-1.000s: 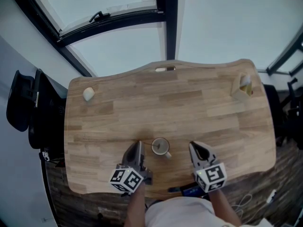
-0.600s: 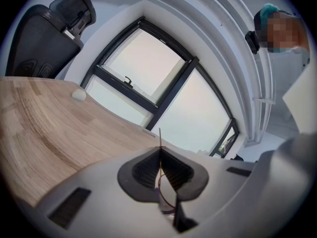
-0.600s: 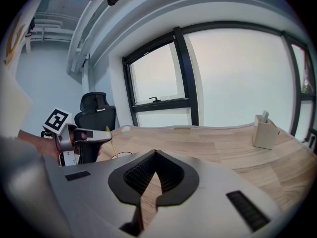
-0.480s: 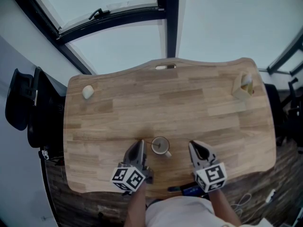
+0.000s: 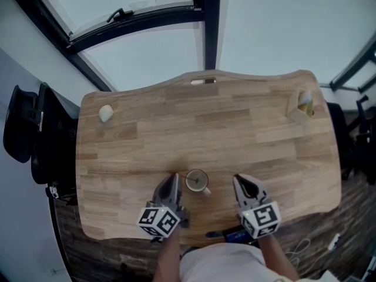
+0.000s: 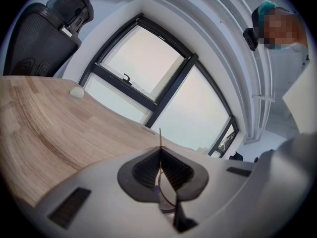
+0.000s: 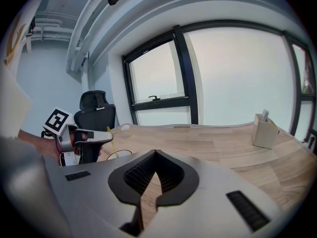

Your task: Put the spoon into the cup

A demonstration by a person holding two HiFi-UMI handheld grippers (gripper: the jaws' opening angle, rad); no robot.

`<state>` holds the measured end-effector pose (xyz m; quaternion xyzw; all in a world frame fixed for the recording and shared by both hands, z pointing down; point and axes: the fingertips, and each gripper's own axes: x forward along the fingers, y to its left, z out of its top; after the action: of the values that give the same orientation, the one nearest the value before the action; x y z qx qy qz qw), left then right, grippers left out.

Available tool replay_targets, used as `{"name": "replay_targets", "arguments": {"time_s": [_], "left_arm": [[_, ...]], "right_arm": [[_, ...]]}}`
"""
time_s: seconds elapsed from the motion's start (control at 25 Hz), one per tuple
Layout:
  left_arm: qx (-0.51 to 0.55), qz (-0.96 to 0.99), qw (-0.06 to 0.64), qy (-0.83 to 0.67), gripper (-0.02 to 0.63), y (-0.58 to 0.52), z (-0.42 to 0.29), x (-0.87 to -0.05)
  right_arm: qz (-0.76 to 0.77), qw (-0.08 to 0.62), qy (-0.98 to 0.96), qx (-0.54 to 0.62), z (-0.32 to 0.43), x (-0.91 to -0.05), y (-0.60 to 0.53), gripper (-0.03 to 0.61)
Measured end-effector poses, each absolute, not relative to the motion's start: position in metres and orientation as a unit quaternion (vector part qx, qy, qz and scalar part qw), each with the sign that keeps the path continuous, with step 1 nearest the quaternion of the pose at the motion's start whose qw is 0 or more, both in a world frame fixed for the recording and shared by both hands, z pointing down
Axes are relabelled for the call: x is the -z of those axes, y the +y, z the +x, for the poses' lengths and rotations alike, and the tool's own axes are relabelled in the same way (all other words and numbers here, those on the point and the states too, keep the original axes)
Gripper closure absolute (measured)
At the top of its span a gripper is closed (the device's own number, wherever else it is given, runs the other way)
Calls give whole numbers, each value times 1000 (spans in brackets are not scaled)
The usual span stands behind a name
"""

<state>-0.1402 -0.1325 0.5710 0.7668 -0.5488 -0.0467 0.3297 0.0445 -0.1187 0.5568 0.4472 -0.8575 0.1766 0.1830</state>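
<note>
A small pale cup (image 5: 197,181) with a handle stands on the wooden table (image 5: 235,128) near its front edge. My left gripper (image 5: 174,177) is just left of the cup and shut on a thin spoon (image 5: 183,176), whose free end reaches over to the cup's rim. Between the jaws the spoon (image 6: 160,139) shows as a thin stem poking out past the tips of my left gripper (image 6: 160,151). My right gripper (image 5: 237,180) hovers right of the cup, shut and holding nothing. From the right gripper (image 7: 155,153), only the cup's rim (image 7: 120,154) shows beside the spoon (image 7: 113,148).
A small white lump (image 5: 106,113) lies at the table's back left. A beige holder (image 5: 301,107) stands at the back right. A black chair (image 5: 23,128) is off the left edge. Windows rise behind the table. A dark flat object (image 5: 232,235) is at the front edge.
</note>
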Motion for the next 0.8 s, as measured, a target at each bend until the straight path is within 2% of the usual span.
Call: {"name": "replay_targets", "arguments": {"time_s": [0.8], "left_arm": [[59,768,338,-541,611,-134,-137,-578]], "right_arm": [[431,203,-861,-177,39,-564,-121,581]]}}
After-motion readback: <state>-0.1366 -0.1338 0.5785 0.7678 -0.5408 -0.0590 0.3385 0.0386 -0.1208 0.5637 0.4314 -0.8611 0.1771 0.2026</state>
